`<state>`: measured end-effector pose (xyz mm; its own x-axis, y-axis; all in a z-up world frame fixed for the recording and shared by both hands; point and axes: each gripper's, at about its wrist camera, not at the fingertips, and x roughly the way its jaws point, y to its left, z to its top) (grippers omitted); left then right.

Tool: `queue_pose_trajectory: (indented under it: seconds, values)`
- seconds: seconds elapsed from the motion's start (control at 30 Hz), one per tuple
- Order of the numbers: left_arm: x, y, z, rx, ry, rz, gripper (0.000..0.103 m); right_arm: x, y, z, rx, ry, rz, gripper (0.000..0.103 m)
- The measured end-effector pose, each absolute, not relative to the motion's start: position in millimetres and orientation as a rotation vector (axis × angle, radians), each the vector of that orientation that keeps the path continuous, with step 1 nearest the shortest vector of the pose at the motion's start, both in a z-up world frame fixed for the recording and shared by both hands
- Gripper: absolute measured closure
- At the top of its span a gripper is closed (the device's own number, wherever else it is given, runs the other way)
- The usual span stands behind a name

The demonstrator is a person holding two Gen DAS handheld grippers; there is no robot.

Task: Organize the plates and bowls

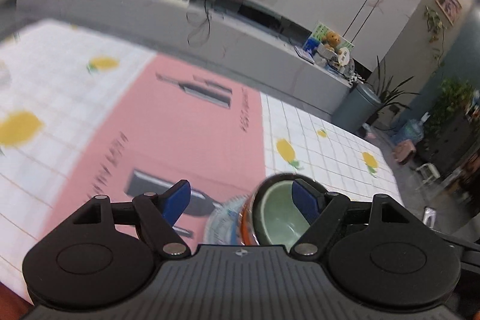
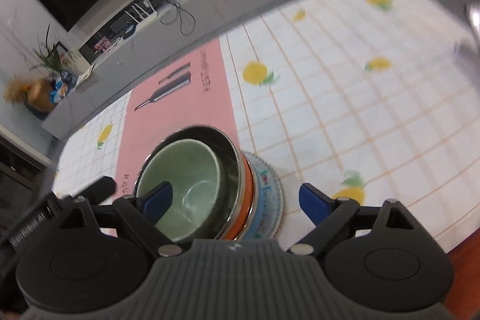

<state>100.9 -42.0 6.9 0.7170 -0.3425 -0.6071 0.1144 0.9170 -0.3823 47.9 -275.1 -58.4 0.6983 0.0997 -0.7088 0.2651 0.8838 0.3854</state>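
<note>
While both grippers hang above the pile with nothing between their fingers, the handling reads like this:
Stack: green bowl (image 2: pixel 183 185) nested in a dark metal bowl (image 2: pixel 231 158), over an orange-rimmed dish (image 2: pixel 247 197) and a patterned plate (image 2: pixel 271 194) at the bottom
Place: on the table (image 2: pixel 360 110), straddling the edge of the pink mat (image 2: pixel 180 98) and the lemon-print cloth
Left gripper (image 1: pixel 243 197): fingers spread wide, grasping nothing, poised over the near side of the pile
Right gripper (image 2: pixel 234 203): fingers released and apart, empty, one blue pad in front of the green bowl
Weight: likely heavy as a whole pile, light piece by piece
Surface: glazed and metal, so probably slick under the pads
Fragility: the ceramic looks chip-prone; the nested parts may rattle or slide if tilted
Hold: best taken at a rim, one finger inside and one outside, or from both sides under the plate's edge, kept level
</note>
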Motion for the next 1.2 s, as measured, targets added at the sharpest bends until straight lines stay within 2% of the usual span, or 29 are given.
queue_pose_trajectory:
  seconds: [0.3, 0.53, 0.8, 1.2]
  values:
    - [64.7, -51.6, 66.9, 0.022, 0.569, -0.218, 0.013, 8.9, -254.9, -7.2, 0.298, 0.664, -0.12, 0.006]
    - [32.2, -50.6, 91.6, 0.108, 0.442, -0.242, 0.011, -19.2, -242.3, 12.2, 0.259, 0.576, -0.107, 0.005]
    - [10.1, -51.6, 79.8, 0.161, 0.411, -0.249, 0.011, -49.2, -219.0, 17.9, 0.204, 0.497, -0.09, 0.004]
    - [3.5, -43.4, 28.6, 0.089, 0.584, -0.206, 0.01, -81.0, -203.4, -31.5, 0.103, 0.52, -0.142, 0.004]
